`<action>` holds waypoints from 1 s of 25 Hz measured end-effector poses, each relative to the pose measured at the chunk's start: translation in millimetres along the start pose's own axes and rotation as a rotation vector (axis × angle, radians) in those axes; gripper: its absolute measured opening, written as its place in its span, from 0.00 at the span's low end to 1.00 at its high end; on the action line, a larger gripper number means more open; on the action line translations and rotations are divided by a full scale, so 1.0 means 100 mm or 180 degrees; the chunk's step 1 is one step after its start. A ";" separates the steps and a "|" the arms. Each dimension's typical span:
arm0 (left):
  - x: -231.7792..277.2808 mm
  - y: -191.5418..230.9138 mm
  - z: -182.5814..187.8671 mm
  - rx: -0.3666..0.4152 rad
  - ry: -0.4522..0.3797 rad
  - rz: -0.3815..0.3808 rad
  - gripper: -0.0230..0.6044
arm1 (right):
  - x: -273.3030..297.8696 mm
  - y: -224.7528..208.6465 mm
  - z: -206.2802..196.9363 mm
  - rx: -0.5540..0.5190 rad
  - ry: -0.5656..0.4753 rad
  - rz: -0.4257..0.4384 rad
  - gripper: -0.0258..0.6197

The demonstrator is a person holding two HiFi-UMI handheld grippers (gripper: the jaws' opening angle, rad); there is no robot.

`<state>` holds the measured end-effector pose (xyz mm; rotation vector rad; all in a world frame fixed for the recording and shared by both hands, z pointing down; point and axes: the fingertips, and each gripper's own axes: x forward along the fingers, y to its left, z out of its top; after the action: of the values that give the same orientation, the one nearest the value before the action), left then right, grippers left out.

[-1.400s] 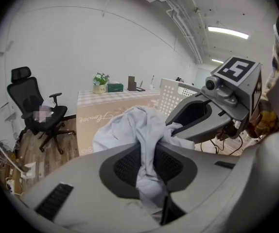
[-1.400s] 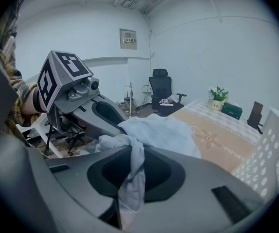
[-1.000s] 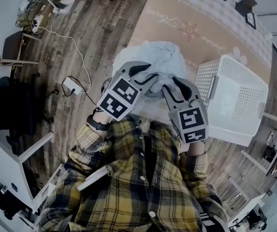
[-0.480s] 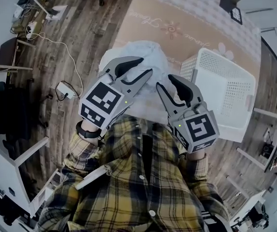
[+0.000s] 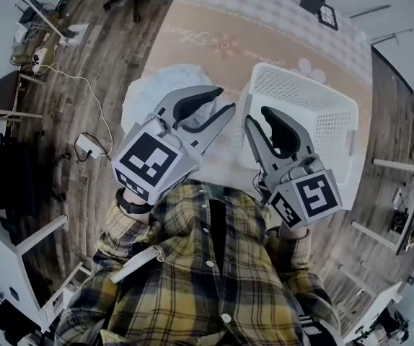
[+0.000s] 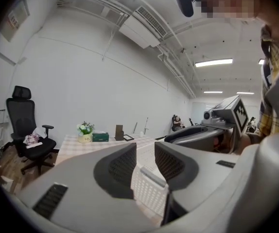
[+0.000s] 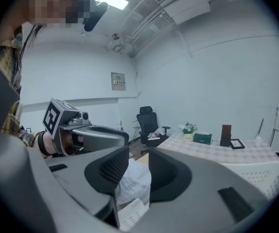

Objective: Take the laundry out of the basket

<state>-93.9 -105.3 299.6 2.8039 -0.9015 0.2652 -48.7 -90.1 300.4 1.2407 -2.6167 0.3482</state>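
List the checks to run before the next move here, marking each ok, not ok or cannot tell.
1. Left gripper empty: ok; jaws have just been closing, gap remains, nothing between them.
2. Right gripper empty: ok; likewise just closing, nothing between.
3. Laundry out on the table, beside the basket: ok.
4. Basket's visible inside bare: ok.
5. Basket corner behind the right gripper: cannot tell.

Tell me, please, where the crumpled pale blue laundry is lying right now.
In the head view the laundry lies on the beige-clothed table, left of the white perforated plastic basket, just beyond the left gripper.
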 end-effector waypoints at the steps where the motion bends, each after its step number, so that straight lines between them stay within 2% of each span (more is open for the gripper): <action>1: 0.05 -0.07 0.05 -0.0014 -0.0045 -0.0007 0.23 | -0.08 -0.06 0.04 0.0028 -0.0078 -0.0011 0.22; 5: 0.22 -0.34 0.29 0.0019 -0.0317 -0.0022 0.17 | -0.40 -0.31 0.17 0.0085 -0.0360 -0.0059 0.17; 6: 0.26 -0.40 0.34 0.0032 -0.0375 -0.0037 0.13 | -0.47 -0.37 0.19 0.0094 -0.0406 -0.0062 0.14; 10: 0.38 -0.63 0.45 0.0061 -0.0480 -0.0069 0.07 | -0.68 -0.51 0.24 0.0160 -0.0543 -0.0018 0.03; 15: 0.47 -0.89 0.49 0.0002 -0.0372 -0.0099 0.06 | -0.87 -0.61 0.30 0.0181 -0.0621 0.0075 0.03; 25: 0.54 -1.12 0.48 0.0124 -0.0300 0.0006 0.06 | -1.07 -0.66 0.28 0.0116 -0.0589 0.0191 0.03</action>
<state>21.1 -57.1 252.0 2.8730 -0.9288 0.1535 66.2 -61.0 249.8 1.2639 -2.8201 0.3063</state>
